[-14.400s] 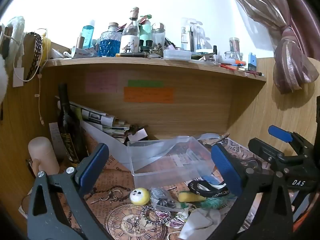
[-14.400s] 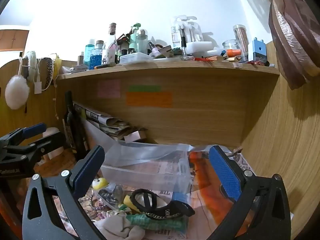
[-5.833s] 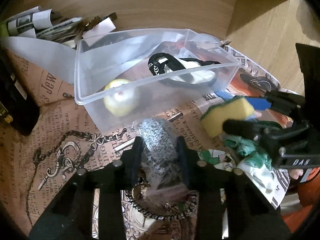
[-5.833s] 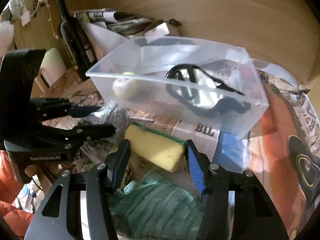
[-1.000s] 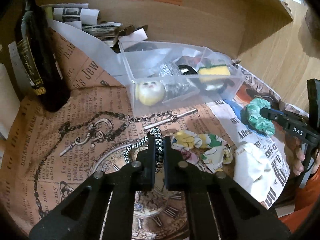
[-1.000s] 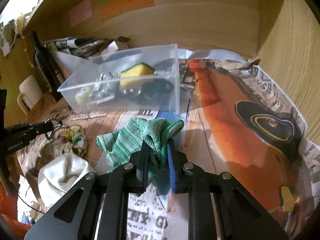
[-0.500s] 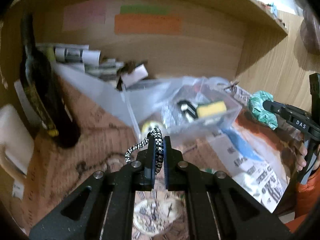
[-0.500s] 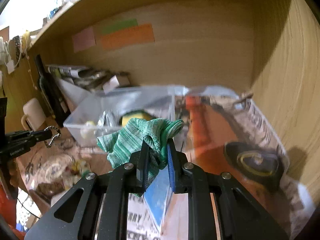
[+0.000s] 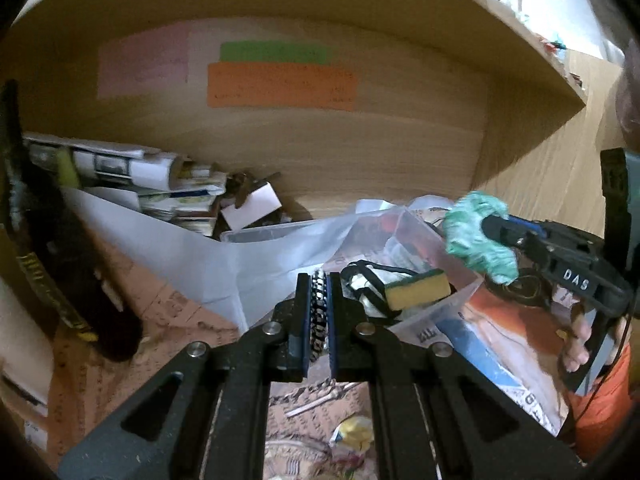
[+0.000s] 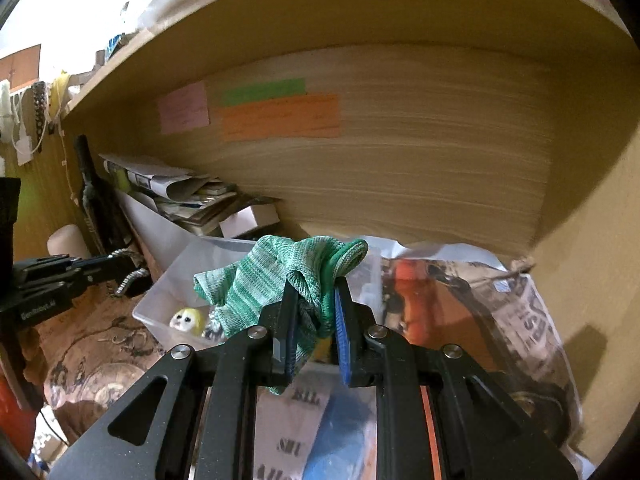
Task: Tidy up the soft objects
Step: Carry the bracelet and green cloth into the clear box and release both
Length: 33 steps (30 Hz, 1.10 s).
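Observation:
My left gripper [image 9: 319, 284] is shut on a black-and-white braided band [image 9: 318, 312] and holds it just in front of the clear plastic box [image 9: 460, 286]. The box holds a yellow sponge [image 9: 416, 294], a black-and-white strap item [image 9: 370, 280] and a yellow doll head [image 10: 186, 320]. My right gripper [image 10: 314, 294] is shut on a green knitted cloth [image 10: 276, 276] and holds it over the box [image 10: 160, 308]. In the left wrist view the green cloth [image 9: 476, 236] hangs at the box's right end. The left gripper [image 10: 124, 270] shows at the left of the right wrist view.
A dark bottle [image 9: 60, 272] stands at the left. Rolled newspapers [image 9: 132, 172] and a small white carton [image 9: 252, 206] lie against the wooden back wall. A floral cloth [image 9: 352, 436] lies on the printed paper below. A shelf overhang [image 10: 360, 20] is close above.
Both grippers have moved forward toward the box with their items. The braided band is now at the box's near wall and the green cloth is over the box.

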{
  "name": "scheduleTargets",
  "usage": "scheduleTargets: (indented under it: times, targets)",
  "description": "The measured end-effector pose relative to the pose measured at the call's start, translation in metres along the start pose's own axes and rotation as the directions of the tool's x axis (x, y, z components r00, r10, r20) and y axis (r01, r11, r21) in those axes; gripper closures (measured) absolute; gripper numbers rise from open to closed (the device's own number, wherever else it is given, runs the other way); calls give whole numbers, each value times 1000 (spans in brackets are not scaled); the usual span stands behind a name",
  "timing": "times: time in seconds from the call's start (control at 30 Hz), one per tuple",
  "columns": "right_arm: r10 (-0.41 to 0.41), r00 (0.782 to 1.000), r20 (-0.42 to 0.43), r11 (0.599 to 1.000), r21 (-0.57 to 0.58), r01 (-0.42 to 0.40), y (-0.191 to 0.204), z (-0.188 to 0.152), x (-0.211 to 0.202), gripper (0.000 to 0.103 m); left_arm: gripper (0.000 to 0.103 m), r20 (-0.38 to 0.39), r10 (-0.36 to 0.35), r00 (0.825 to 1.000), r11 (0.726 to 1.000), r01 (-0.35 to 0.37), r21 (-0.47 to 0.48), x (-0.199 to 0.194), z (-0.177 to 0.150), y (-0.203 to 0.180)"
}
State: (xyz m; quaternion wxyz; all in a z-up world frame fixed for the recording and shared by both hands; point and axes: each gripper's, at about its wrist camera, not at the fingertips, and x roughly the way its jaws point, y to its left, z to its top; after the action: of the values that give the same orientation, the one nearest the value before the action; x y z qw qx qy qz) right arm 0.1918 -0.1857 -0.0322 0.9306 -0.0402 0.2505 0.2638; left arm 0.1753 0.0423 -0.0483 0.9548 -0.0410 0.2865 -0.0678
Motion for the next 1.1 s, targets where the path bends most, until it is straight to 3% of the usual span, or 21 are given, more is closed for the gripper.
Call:
scheduleTargets:
  times: [0.43, 0.6, 0.73, 0.87, 1.1]
  targets:
    - [29, 992, -126, 994, -98, -41, 30, 1, 67, 88, 97, -153, -20, 988, 1000, 20, -2, 74, -5, -9]
    - [13, 983, -185, 993, -111, -34, 33, -8, 88, 88, 96, -197, -2, 980, 1000, 2, 1, 85, -9, -4]
    - [0, 974, -228, 994, -109, -25, 32, -13, 98, 87, 89, -238, -10, 971, 1000, 9, -4, 90, -13, -2]
    - [-9, 969, -245, 993, -119, -20, 32, -14, 98, 79, 86, -249, -14, 968, 1000, 10, -16, 89, -13, 0]
    - [-27, 984, -176, 991, -136, 3, 35, -5, 78, 50, 50, -169, 3, 986, 1000, -6, -21, 58, -2, 2]
